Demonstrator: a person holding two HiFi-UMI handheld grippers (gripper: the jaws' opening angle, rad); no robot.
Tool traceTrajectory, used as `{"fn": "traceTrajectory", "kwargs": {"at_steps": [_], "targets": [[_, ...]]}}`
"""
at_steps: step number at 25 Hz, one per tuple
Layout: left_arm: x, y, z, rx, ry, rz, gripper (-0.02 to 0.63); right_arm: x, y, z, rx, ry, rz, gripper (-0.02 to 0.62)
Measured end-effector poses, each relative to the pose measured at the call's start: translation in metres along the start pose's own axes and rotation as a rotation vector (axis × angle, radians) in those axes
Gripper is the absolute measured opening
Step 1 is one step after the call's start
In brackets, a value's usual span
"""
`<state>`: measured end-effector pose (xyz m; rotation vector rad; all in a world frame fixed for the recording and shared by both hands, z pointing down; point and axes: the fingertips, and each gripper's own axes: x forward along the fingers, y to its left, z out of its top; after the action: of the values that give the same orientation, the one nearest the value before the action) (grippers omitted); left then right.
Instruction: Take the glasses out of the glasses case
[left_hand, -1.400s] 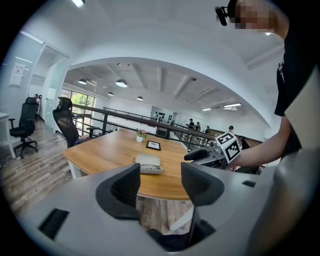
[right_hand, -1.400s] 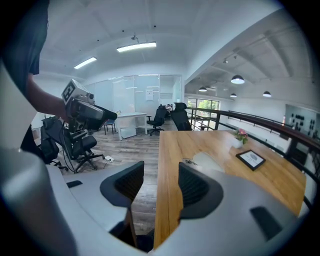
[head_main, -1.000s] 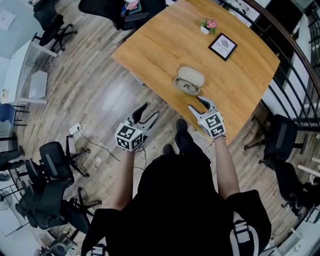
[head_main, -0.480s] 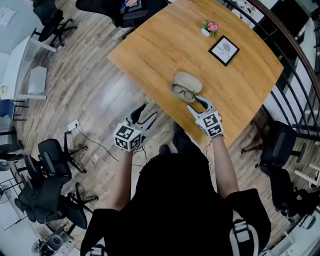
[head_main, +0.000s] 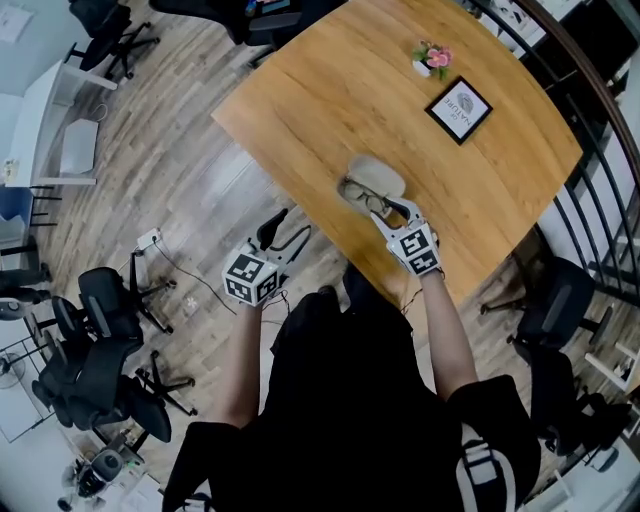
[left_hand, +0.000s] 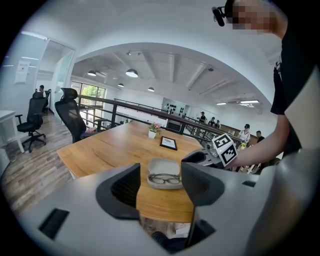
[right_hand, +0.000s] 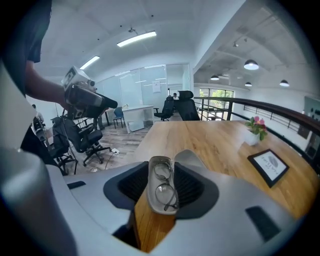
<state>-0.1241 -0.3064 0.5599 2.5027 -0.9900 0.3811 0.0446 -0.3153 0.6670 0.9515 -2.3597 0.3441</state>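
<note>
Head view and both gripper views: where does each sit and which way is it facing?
Head view: on the person's head, looking steeply down at the table; shows torso, left gripper, right gripper.
Left gripper view: on the left gripper, facing across the table's near edge; jaws open, empty; right forearm shows.
Right gripper view: on the right gripper, facing along the table; jaws closing, the glasses case between them; left forearm shows.
Shared: all three see the glasses case holding the glasses.
</note>
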Motion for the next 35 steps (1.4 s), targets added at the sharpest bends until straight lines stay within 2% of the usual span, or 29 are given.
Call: {"fn": "traceTrajectory", "kwargs": {"at_steps": [9, 13, 18, 25, 29, 31, 35], "targets": [[0.019, 0.015, -0.004, -0.027, 0.028, 0.021, 0.265, 0.032, -0.012, -0.016, 0.032, 0.035, 0.044, 0.149], [0.031, 0.025, -0.007, -0.035, 0.05, -0.011, 0.265, 0.045, -0.016, -0.022, 0.054, 0.062, 0.039, 0.147], [0.054, 0.033, -0.015, -0.033, 0.101, -0.091, 0.265, 0.06, -0.024, -0.033, 0.085, 0.113, 0.025, 0.142], [0.077, 0.053, -0.014, -0.035, 0.131, -0.152, 0.265, 0.086, -0.02, -0.049, 0.014, 0.214, 0.047, 0.123], [0.084, 0.058, -0.013, -0.033, 0.14, -0.169, 0.265, 0.09, -0.021, -0.054, -0.043, 0.26, 0.05, 0.084], [0.085, 0.061, -0.015, -0.039, 0.145, -0.171, 0.265, 0.091, -0.021, -0.055, -0.059, 0.273, 0.053, 0.039], [0.084, 0.062, -0.02, -0.046, 0.156, -0.174, 0.265, 0.091, -0.019, -0.057, -0.069, 0.286, 0.058, 0.028]]}}
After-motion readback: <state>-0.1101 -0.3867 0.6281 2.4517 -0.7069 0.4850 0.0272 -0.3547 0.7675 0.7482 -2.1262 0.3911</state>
